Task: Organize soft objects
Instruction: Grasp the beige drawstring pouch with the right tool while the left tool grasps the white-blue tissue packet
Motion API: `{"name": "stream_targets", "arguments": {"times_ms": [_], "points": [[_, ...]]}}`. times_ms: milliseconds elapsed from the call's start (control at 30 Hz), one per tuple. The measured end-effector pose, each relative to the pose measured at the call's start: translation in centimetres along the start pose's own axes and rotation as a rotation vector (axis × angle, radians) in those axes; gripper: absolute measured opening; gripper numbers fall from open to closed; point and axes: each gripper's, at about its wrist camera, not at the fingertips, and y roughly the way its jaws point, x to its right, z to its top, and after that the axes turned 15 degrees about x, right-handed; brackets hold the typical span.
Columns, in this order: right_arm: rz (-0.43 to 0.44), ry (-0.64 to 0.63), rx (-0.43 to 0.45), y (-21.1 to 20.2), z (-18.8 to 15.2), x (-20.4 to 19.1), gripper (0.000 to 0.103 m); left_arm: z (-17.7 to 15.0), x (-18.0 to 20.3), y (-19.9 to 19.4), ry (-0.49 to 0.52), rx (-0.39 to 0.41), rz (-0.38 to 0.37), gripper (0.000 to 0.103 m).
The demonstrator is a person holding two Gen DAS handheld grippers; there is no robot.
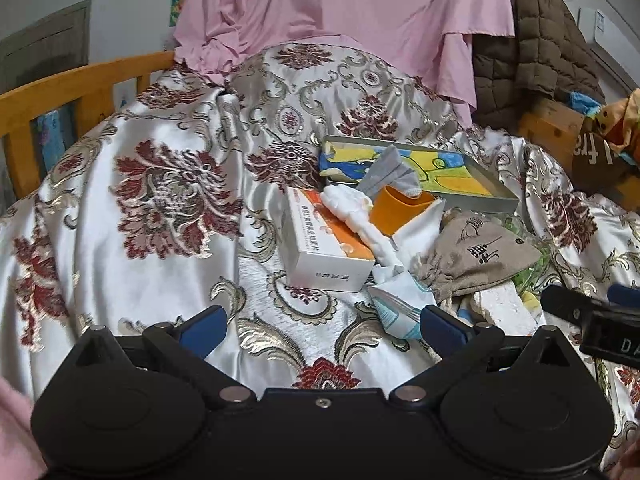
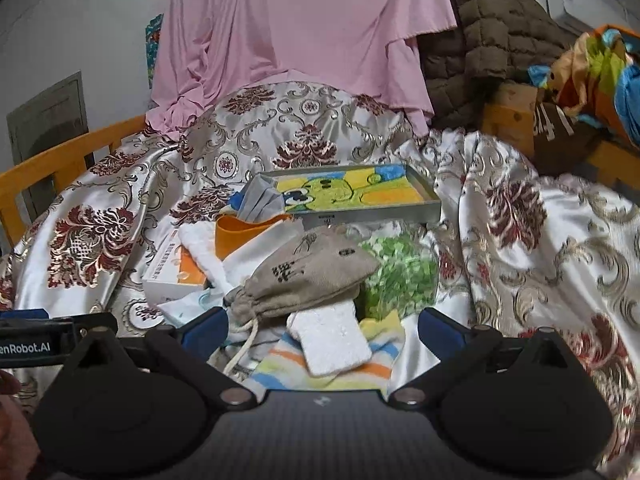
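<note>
A pile of small things lies on a floral satin bedspread [image 1: 160, 184]. In it are a tan drawstring pouch [image 2: 308, 276] [image 1: 480, 252], a white foam pad [image 2: 332, 340], a striped cloth [image 2: 288, 368], a white fluffy cloth [image 1: 356, 216], a grey face mask [image 1: 390, 174] and a bag of green pieces [image 2: 400, 276]. My right gripper [image 2: 322, 328] is open just in front of the foam pad and pouch. My left gripper [image 1: 320, 328] is open over bare bedspread, left of the pile, holding nothing.
A metal tray [image 2: 376, 210] with a colourful picture lies behind the pile. An orange cup [image 1: 400, 210] and a white-and-orange box [image 1: 324, 248] sit beside it. A pink sheet [image 1: 340, 12] and brown quilted blanket [image 1: 540, 40] hang behind. A wooden bed rail [image 1: 60, 92] runs left.
</note>
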Motion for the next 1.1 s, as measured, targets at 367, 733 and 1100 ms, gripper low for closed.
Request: {"name": "stream_targets", "arguments": {"times_ms": [367,733,1100], "points": [[0.141,-0.115,0.048,4.1,0.5,1.0,0.103,0.7,0.9,5.9,0.037,-0.133,-0.136,0.102],[0.168,-0.189,0.053,8.5,-0.1,1.6,0.103,-0.8,1.4,10.6,-0.025,-0.219,-0.246,0.102],[0.266,-0.192,0.027,12.1,-0.1,2.0,0.102,-1.5,1.2,12.2,-0.073,-0.256,-0.294,0.092]]}}
